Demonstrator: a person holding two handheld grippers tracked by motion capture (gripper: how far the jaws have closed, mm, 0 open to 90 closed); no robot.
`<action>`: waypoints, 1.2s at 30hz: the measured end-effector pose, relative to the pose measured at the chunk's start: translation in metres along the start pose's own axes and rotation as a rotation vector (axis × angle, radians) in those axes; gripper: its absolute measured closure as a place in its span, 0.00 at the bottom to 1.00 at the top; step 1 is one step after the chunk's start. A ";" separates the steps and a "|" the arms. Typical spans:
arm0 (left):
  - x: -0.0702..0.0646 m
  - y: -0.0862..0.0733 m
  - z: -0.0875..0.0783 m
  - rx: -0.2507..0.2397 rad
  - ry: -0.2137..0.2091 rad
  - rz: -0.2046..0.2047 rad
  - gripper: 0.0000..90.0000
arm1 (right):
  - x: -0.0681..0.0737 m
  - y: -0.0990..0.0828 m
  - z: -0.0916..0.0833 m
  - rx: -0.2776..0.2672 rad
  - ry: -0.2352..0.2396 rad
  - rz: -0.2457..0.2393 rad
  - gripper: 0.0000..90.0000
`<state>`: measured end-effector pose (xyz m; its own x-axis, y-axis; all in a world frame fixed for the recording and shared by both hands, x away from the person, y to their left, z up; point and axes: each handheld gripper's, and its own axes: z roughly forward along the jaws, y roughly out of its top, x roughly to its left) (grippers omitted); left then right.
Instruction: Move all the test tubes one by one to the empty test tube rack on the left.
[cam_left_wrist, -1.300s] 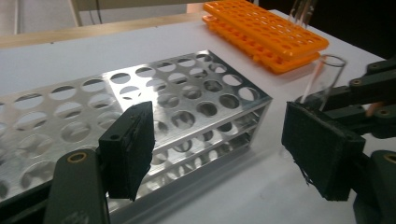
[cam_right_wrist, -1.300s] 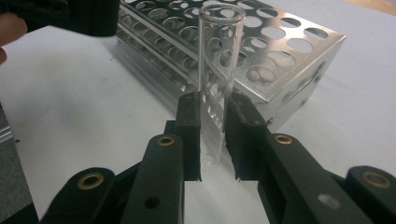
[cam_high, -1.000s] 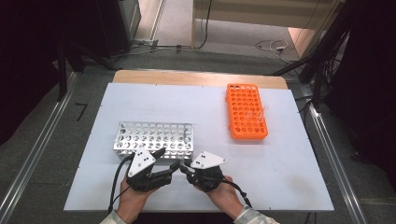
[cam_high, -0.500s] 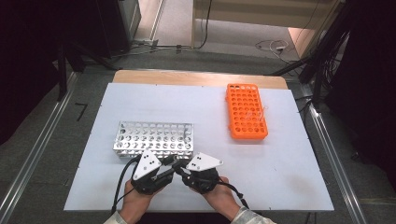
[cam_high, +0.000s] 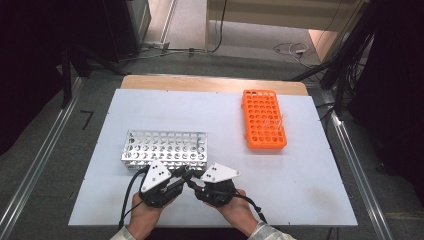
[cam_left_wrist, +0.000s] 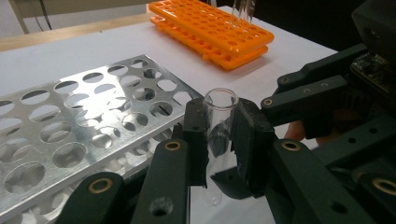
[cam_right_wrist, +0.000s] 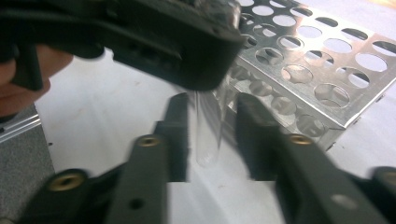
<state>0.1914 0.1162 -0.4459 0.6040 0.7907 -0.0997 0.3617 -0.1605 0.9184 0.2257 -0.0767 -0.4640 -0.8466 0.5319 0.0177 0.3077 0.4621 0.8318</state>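
A clear test tube (cam_left_wrist: 220, 100) stands upright between the pads of my left gripper (cam_left_wrist: 219, 135), whose jaws have just closed on it. My right gripper (cam_right_wrist: 213, 107) meets it tip to tip. Its jaws have just been opening, and the tube's lower end (cam_right_wrist: 208, 140) hangs between its fingers with a gap on both sides. In the high view my left gripper (cam_high: 181, 176) and my right gripper (cam_high: 193, 182) touch noses just in front of the metal rack (cam_high: 165, 146). The orange rack (cam_high: 264, 119) lies at the far right with clear tubes in it.
The metal rack (cam_left_wrist: 84, 121) has several open holes close to the held tube. The white table top (cam_high: 225, 115) ends in a wooden strip at the far edge. Cables trail from both grippers toward the person.
Both hands stay at the same spot before the metal rack. The grippers' noses have drawn slightly closer together than a second ago.
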 end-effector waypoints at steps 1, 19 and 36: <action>0.001 0.000 -0.001 -0.003 0.004 -0.007 0.84 | -0.001 0.000 -0.001 -0.004 0.000 0.000 0.61; 0.023 0.013 -0.023 -0.055 0.058 -0.045 0.84 | -0.017 0.000 -0.018 0.021 -0.044 0.028 0.29; 0.069 0.020 -0.059 -0.120 0.188 -0.143 0.84 | -0.036 -0.001 -0.032 -0.002 -0.094 0.068 0.29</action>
<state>0.1992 0.2024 -0.4117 0.4061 0.8981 -0.1688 0.3400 0.0230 0.9401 0.2418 -0.1188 -0.4483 -0.7793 0.6263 0.0220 0.3620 0.4212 0.8316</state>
